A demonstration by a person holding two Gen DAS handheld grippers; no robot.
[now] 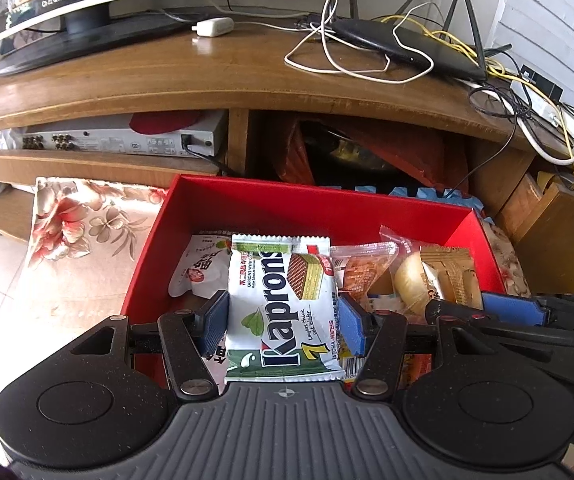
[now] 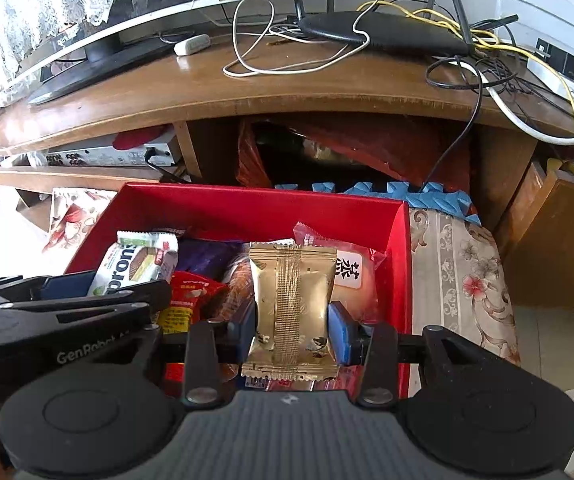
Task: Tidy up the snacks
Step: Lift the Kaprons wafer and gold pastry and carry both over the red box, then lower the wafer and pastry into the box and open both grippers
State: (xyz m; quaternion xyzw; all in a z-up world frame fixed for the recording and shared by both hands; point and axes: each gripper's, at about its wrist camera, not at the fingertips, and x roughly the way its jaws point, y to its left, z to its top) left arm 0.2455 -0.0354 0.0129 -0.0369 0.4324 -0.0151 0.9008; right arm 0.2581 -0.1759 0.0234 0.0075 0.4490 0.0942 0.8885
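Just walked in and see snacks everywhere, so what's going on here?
A person is sorting snacks with a handheld claw in each hand, both over a red box of packets on a floral cloth. The left claw is shut on a white Kaprons wafer packet. The right claw is shut on a gold foil packet. Both packets are held above the other snacks in the box, side by side.
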